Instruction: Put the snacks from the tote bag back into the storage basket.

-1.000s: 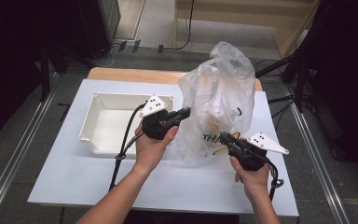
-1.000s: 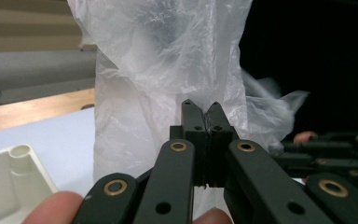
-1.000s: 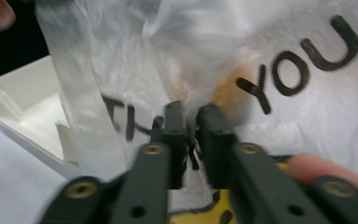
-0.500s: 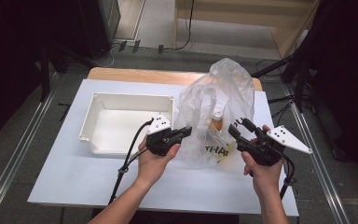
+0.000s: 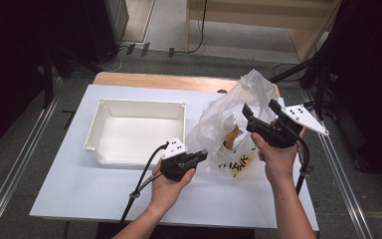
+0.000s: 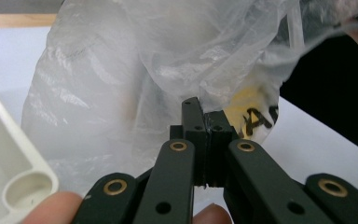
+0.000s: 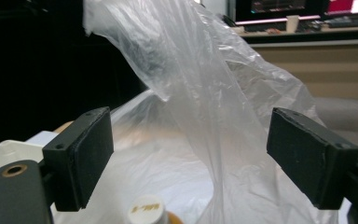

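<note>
A clear plastic bag [image 5: 229, 119] with yellow print and black letters sits slumped on the white table [image 5: 79, 194]. Inside it is an orange bottle with a white cap [image 7: 147, 210]. My left gripper [image 5: 201, 156] lies low at the bag's left edge. In the left gripper view its jaws [image 6: 205, 116] are shut, with a fold of the bag's film [image 6: 121, 84] pinched at the tips. My right gripper [image 5: 259, 107] is raised beside the bag's right side. Its jaws have just been opening and stand wide apart [image 7: 209, 158]. Loose film [image 7: 205, 93] hangs between the pads, untouched.
A white rectangular tray [image 5: 139, 104] stands left of the bag, nothing in it; its corner [image 6: 18, 186] is close to my left gripper. A wooden board [image 5: 154, 79] lies along the table's far edge. Metal rails run along both sides of the table.
The left hand has come down with the bag, which has sagged onto the table. The right gripper has risen beside the bag and its jaws have spread wide, off the film.
</note>
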### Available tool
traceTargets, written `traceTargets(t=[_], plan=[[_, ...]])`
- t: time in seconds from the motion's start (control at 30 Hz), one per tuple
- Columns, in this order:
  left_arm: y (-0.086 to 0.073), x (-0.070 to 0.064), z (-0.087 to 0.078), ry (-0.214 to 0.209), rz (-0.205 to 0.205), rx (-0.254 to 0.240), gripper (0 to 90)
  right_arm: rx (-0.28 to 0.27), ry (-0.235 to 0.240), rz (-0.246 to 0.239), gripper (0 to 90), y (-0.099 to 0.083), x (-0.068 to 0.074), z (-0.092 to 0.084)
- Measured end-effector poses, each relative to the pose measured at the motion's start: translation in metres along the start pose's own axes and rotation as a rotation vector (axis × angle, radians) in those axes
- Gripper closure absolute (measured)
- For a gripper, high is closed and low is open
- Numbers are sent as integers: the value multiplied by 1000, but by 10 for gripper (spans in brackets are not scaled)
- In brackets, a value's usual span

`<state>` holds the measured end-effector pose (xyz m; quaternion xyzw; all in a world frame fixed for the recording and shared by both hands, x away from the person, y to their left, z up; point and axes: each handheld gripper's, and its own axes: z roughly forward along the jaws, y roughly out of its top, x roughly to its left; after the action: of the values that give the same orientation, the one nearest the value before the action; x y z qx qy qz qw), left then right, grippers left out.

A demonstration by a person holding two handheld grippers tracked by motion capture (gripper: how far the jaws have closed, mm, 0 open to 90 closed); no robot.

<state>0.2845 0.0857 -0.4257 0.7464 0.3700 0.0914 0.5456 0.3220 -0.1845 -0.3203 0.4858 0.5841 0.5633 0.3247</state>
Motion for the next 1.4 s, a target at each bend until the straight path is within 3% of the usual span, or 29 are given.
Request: traceTargets(t=[0.07,0.17,0.27,0.4,0.6,0.67,0.73,0.8,0.83,0.97,1.03,1.2,1.3,1.4], plan=[[-3,2,-2,3,0,4,900,2,-3,4,306,0,-1,6],[-8,6,-5,10,-15,10,900,9,-22,33,698,-2,-8,15],[-14,8,-7,10,-27,19,900,11,3,95,895,-7,-19,24],[-25,8,-5,20,-25,47,900,99,-28,76,900,-25,-32,43],[-42,15,-3,54,-63,88,900,331,-90,93,900,-73,-52,72],[-45,16,-3,48,-78,91,900,395,-105,94,900,-93,-58,78],[-45,16,-4,48,-64,91,900,453,-119,85,900,-111,-61,80],[-46,17,-3,44,-67,99,900,478,-126,89,900,-123,-64,80],[-46,17,-3,42,-66,101,900,475,-108,103,856,-127,-66,78],[-47,17,-3,34,-65,105,900,372,-29,165,540,-127,-69,57],[-47,17,-3,31,-73,101,900,308,-30,139,440,-120,-69,42],[-48,18,-5,29,-86,83,900,174,-6,93,366,-96,-61,7],[-48,17,-4,37,-78,79,896,134,7,49,353,-82,-53,-6],[-48,17,-5,38,-79,80,889,122,30,-26,397,-70,-40,-11]])
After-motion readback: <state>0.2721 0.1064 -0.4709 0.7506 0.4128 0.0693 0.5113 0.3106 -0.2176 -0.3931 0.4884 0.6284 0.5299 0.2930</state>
